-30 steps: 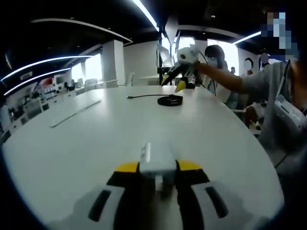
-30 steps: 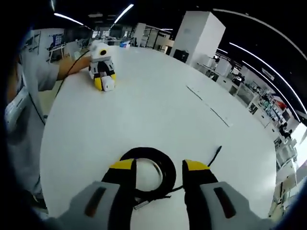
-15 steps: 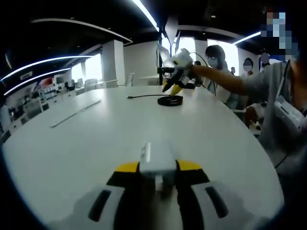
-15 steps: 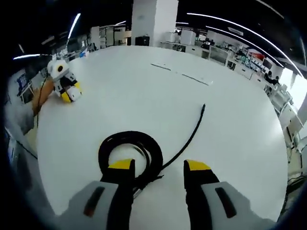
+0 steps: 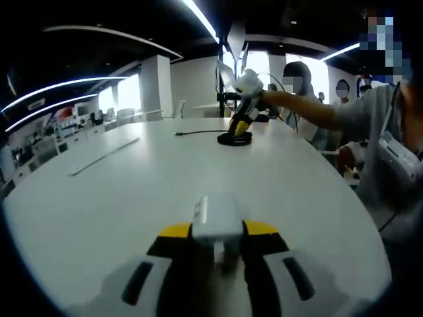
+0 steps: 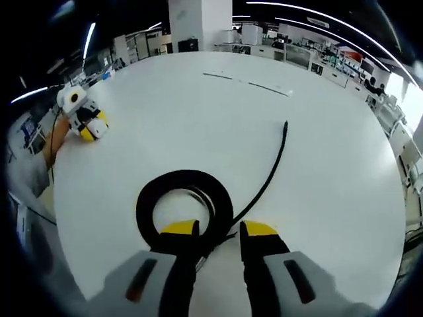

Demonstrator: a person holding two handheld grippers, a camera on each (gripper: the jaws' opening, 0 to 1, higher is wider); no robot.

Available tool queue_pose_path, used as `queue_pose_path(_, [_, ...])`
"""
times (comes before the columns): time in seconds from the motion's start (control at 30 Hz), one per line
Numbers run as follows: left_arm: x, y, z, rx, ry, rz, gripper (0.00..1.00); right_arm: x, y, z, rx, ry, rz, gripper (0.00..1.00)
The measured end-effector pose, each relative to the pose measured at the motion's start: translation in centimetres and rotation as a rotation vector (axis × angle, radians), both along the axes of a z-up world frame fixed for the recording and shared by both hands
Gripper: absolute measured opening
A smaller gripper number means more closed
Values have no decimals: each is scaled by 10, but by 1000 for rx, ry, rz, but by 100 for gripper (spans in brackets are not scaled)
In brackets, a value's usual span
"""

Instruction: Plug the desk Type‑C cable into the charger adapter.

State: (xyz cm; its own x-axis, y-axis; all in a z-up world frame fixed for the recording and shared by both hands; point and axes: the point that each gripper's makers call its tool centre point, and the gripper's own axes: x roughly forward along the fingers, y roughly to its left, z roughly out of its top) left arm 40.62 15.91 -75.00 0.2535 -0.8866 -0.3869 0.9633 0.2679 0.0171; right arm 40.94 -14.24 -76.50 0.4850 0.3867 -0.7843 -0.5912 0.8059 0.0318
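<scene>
My left gripper (image 5: 217, 232) is shut on a white charger adapter (image 5: 217, 212), held low over the white table (image 5: 119, 198). Far across the table lies a black coiled Type-C cable (image 5: 234, 139), and my right gripper (image 5: 242, 124) points down onto it. In the right gripper view the coil (image 6: 185, 177) lies just ahead of the right gripper (image 6: 219, 231). The yellow-tipped jaws stand narrowly apart with the coil's near edge between them. The cable's loose plug end (image 6: 285, 125) trails off to the upper right. My left gripper (image 6: 91, 129) appears small at the far left.
The round table's edge (image 5: 357, 218) curves close on the right, where the person's sleeve (image 5: 396, 152) and other people (image 5: 297, 82) stand. A thin seam strip (image 6: 248, 84) crosses the tabletop beyond the cable. Desks and a white pillar (image 6: 198, 20) lie further back.
The right gripper has dropped closer to the coil and its jaws have narrowed around the near edge. The left gripper with the adapter has stayed still.
</scene>
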Motion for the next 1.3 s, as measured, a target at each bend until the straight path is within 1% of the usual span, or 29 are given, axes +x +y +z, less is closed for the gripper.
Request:
queue_pose_path(0.23, [-2, -1, 0, 1, -1, 0, 27, 6, -1, -1, -39, 4, 18, 22])
queue_pose_path(0.63, [-1, -2, 0, -2, 0, -1, 27, 10, -4, 1, -46, 1, 38, 19])
queue_pose_path(0.8, [-1, -2, 0, -3, 1, -1, 27, 12, -2, 1, -45, 3, 63, 16])
queue_pose_path(0.9, [-1, -2, 0, -4, 1, -1, 27, 11, 1, 0, -44, 14, 85, 11])
queue_pose_path(0.93, [-1, -2, 0, -5, 0, -2, 27, 13, 3, 0, -42, 10, 91, 11])
queue_pose_path(1.07, [-1, -1, 0, -4, 0, -2, 27, 14, 6, -2, -74, 21, 117, 11])
queue_pose_path(1.3, [-2, -1, 0, -3, 0, -1, 27, 15, 7, -3, -93, 26, 148, 10])
